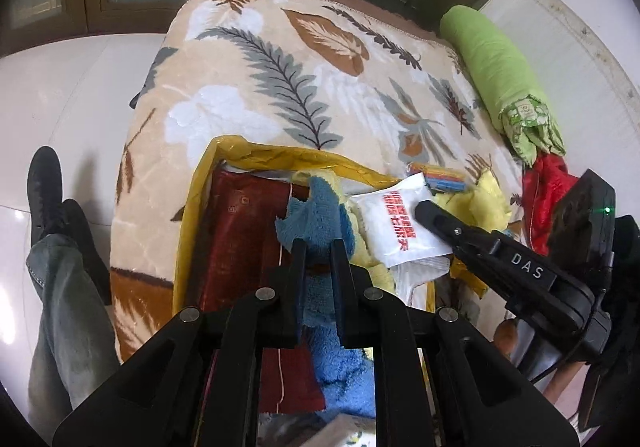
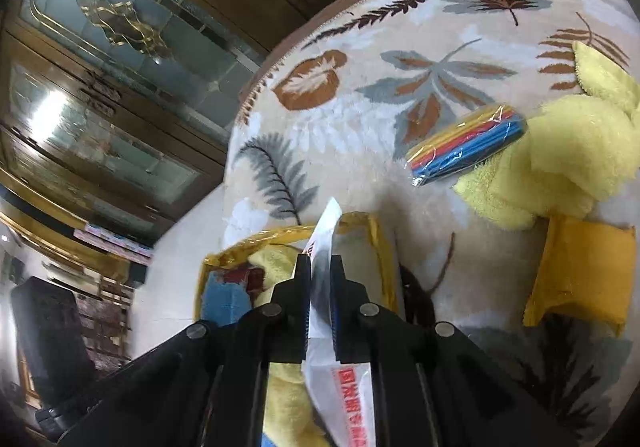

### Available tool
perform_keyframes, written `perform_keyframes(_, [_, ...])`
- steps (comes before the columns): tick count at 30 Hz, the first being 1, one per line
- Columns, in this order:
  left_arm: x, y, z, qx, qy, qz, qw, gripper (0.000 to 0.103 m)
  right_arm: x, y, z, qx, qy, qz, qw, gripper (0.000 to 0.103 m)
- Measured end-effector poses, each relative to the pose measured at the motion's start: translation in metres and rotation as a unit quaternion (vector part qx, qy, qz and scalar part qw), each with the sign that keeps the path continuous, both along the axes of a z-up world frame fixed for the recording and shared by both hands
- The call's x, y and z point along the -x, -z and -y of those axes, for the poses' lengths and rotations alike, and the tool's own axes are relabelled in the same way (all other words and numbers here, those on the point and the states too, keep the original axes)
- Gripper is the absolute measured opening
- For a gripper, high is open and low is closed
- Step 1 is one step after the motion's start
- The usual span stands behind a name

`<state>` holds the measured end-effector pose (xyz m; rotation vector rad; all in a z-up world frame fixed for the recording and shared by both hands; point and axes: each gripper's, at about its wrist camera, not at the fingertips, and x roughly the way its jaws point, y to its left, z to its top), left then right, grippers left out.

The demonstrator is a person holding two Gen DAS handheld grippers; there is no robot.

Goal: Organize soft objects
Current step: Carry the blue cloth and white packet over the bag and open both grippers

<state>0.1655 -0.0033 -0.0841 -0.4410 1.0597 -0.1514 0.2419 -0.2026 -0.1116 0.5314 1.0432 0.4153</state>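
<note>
My left gripper is shut on a blue fluffy towel and holds it over the open yellow storage bag, which has a dark red cloth inside. My right gripper is shut on a white packet with red print, held over the same yellow bag; this gripper and the packet also show in the left wrist view. A yellow towel and a pack of coloured cloths lie on the leaf-patterned blanket.
A green rolled bolster and a red cloth lie at the bed's right side. An orange-yellow pouch lies on the blanket. A person's leg and black shoe are on the white floor at left. Wooden glass-door cabinets stand behind.
</note>
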Motion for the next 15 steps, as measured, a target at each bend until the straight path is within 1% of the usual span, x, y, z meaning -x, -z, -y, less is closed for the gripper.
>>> perform_keyframes(2, [0.001, 0.002, -0.005, 0.025, -0.001, 0.002, 0.9997, 0.022, -0.001, 0.003, -0.002, -0.007, -0.012, -0.002, 1.000, 0.011])
perform_keyframes(3, [0.003, 0.002, -0.008, 0.041, -0.006, 0.003, 0.9992, 0.026, -0.001, 0.003, -0.002, -0.005, -0.016, -0.003, 1.000, 0.017])
perform_keyframes(4, [0.004, 0.001, -0.009, 0.043, -0.010, 0.005, 0.9990, 0.037, -0.001, 0.003, -0.002, -0.006, -0.021, -0.006, 1.000, 0.030])
perform_keyframes(5, [0.007, -0.002, -0.010, 0.039, -0.016, 0.011, 0.9991, 0.043, 0.001, 0.003, 0.002, -0.018, -0.025, -0.004, 1.000, 0.037])
perform_keyframes(6, [0.012, -0.006, -0.011, 0.029, -0.023, 0.025, 0.9990, 0.046, 0.003, 0.001, 0.004, -0.025, -0.026, 0.001, 0.999, 0.047])
perform_keyframes(7, [0.016, -0.009, -0.011, 0.024, -0.027, 0.032, 0.9988, 0.052, 0.006, -0.004, 0.007, -0.029, -0.025, 0.010, 0.999, 0.053])
perform_keyframes(9, [0.024, -0.015, -0.012, 0.021, -0.034, 0.046, 0.9982, 0.053, 0.017, -0.015, 0.016, -0.024, -0.028, 0.028, 0.999, 0.054])
perform_keyframes(11, [0.036, -0.024, -0.009, 0.027, -0.035, 0.068, 0.9967, 0.053, 0.030, -0.027, 0.026, -0.035, -0.033, 0.047, 0.998, 0.054])
perform_keyframes(13, [0.051, -0.037, 0.006, 0.015, -0.028, 0.095, 0.9950, 0.053, 0.046, -0.036, 0.040, -0.032, -0.031, 0.062, 0.997, 0.054])
perform_keyframes(15, [0.061, -0.047, 0.021, 0.013, -0.011, 0.109, 0.9939, 0.053, 0.064, -0.039, 0.060, -0.027, -0.018, 0.068, 0.997, 0.054])
